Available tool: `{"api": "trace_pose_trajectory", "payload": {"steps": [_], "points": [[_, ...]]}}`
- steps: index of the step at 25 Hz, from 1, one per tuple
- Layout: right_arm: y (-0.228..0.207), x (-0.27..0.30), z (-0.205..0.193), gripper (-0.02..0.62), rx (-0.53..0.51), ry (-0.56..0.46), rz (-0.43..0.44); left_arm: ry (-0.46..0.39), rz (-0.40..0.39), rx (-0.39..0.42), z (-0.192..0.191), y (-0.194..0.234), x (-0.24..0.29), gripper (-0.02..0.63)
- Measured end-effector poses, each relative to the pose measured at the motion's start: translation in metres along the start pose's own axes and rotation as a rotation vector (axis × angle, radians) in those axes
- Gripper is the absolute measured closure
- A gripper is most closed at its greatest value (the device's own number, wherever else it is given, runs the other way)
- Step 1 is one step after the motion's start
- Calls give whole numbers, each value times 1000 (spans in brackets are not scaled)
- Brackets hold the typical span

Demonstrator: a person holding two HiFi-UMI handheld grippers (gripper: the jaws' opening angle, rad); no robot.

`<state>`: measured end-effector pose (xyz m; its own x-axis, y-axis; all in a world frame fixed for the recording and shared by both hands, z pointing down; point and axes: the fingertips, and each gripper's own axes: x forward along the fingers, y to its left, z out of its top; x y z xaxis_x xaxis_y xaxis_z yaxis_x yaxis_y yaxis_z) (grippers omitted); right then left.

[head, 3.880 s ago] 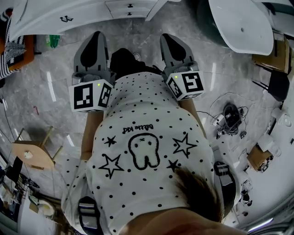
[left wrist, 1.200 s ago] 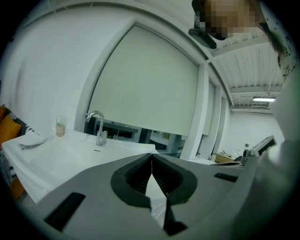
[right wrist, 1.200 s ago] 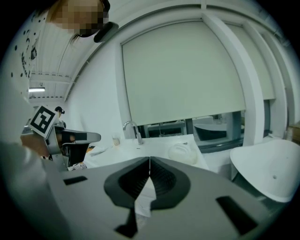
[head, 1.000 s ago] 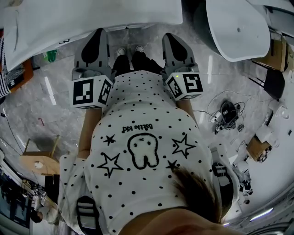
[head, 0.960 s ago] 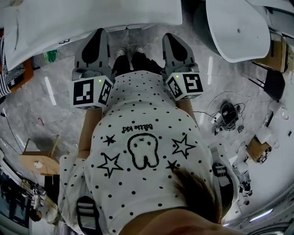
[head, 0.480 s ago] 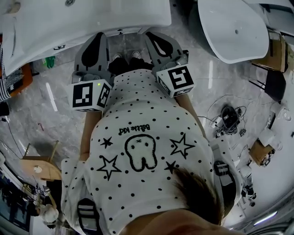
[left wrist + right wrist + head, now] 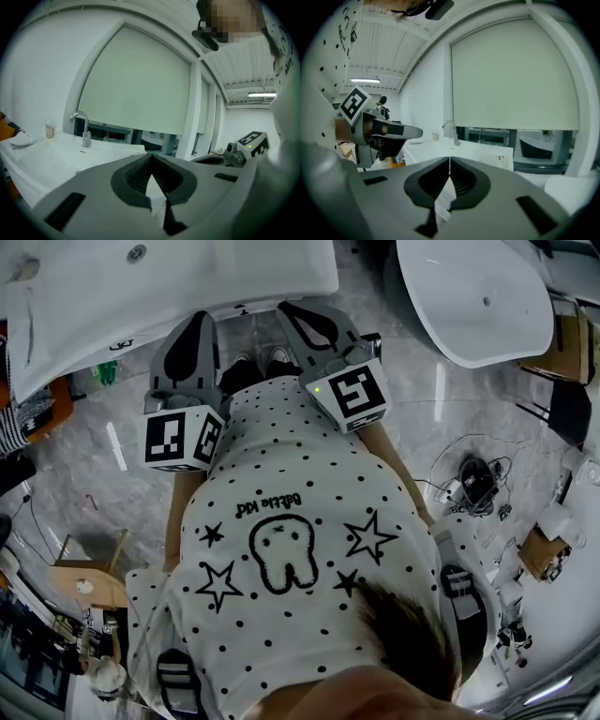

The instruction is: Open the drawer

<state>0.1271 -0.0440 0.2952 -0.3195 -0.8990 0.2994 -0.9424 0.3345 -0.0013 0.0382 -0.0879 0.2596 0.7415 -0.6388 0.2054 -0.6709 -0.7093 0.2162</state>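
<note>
Seen from the head view, a white vanity (image 7: 187,282) with a sink fills the top. Two small dark drawer pulls (image 7: 242,309) peep out under its front edge; the drawer fronts themselves are hidden. My left gripper (image 7: 203,319) points at the vanity's edge, shut and holding nothing. My right gripper (image 7: 288,307) is rolled to the left and ends close to the right-hand pull, its jaws also shut and bare. Both gripper views look over the counter to a chrome tap (image 7: 84,127). The jaws of the left gripper (image 7: 151,156) and the right gripper (image 7: 449,160) meet at their tips.
A white bathtub (image 7: 478,296) stands at the upper right. A cabled device (image 7: 473,479) and cardboard boxes (image 7: 542,554) lie on the marble floor to the right, and a wooden stool (image 7: 84,585) to the lower left. The person's shoes (image 7: 258,357) stand just short of the vanity.
The vanity has come nearer. My right gripper has rolled and swung left towards the drawer pull. My left gripper has edged forward. Both have stayed shut.
</note>
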Motion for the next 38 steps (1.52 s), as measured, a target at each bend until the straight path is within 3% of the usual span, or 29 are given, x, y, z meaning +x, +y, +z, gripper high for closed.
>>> {"api": "trace_pose_trajectory", "payload": {"steps": [20,38], "points": [[4,-1,3,581,-10,-15,17,-25,32,-51,-5,-3,-13,601],[-11,-9,5,581,43,-27,-17,-16,16,-26,-4,-17,-11,601]]}}
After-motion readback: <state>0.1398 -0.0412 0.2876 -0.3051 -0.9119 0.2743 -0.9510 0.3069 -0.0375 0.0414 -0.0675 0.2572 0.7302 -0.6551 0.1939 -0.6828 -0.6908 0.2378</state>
